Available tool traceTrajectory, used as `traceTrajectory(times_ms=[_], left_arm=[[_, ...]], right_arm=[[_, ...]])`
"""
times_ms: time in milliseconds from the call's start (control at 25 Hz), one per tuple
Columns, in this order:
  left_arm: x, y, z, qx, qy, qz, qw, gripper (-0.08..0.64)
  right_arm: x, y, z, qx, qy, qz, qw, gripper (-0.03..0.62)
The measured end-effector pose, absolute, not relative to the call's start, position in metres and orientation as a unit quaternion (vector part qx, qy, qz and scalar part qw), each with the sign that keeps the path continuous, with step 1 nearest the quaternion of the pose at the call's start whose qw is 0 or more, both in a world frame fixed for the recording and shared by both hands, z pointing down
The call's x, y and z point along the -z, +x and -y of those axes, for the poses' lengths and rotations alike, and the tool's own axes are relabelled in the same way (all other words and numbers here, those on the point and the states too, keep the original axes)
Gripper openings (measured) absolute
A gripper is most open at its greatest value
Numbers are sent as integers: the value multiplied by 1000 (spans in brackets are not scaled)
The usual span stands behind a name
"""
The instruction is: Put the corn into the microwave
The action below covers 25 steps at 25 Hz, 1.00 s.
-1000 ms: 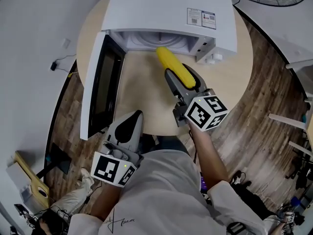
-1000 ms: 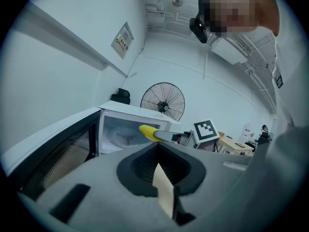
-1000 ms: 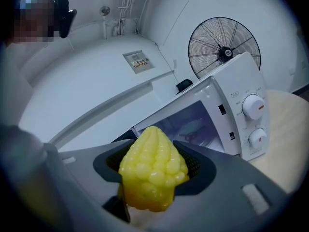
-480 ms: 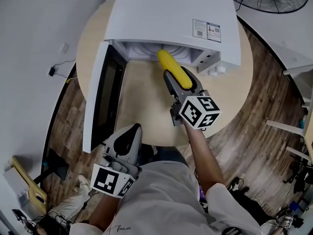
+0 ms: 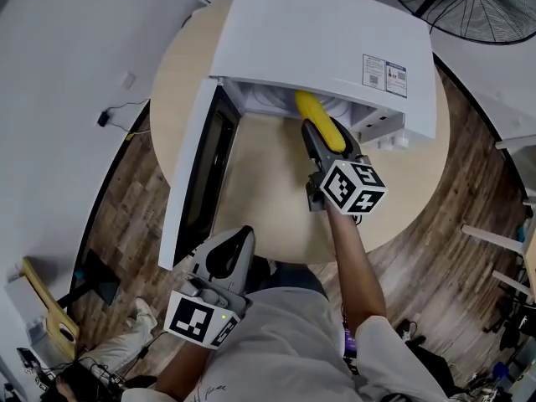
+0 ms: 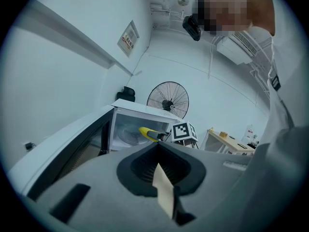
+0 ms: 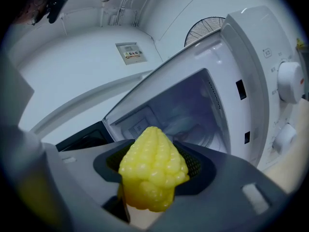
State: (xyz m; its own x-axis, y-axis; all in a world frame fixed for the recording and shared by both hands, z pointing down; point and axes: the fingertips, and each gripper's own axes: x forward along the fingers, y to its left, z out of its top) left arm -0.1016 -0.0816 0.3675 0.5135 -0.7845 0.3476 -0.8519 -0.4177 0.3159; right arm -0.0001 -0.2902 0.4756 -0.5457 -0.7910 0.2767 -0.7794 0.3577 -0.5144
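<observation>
A white microwave stands on the round table, its door swung open to the left. My right gripper is shut on a yellow corn cob, whose far tip sits at the mouth of the cavity. In the right gripper view the corn fills the jaws of the right gripper, with the open microwave just ahead. My left gripper hangs low by the person's body, near the door's free edge, jaws together and holding nothing. The left gripper faces the microwave and corn.
The control knobs are on the microwave's right side. A standing fan is behind the table on the wooden floor. A yellow object and a cable lie on the floor at the left. A side table stands further off.
My right gripper has carried the corn forward and down, from in front of the microwave to the mouth of its cavity. The left gripper stays by the body.
</observation>
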Motion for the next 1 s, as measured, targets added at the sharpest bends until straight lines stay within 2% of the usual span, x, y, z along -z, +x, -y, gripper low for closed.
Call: traceTrajectory(times_ms=[1000], left_arm=[[-386, -132, 84, -88, 829, 493, 250, -6]], right_arm=[[-515, -17, 362, 271, -526, -804, -56, 261]])
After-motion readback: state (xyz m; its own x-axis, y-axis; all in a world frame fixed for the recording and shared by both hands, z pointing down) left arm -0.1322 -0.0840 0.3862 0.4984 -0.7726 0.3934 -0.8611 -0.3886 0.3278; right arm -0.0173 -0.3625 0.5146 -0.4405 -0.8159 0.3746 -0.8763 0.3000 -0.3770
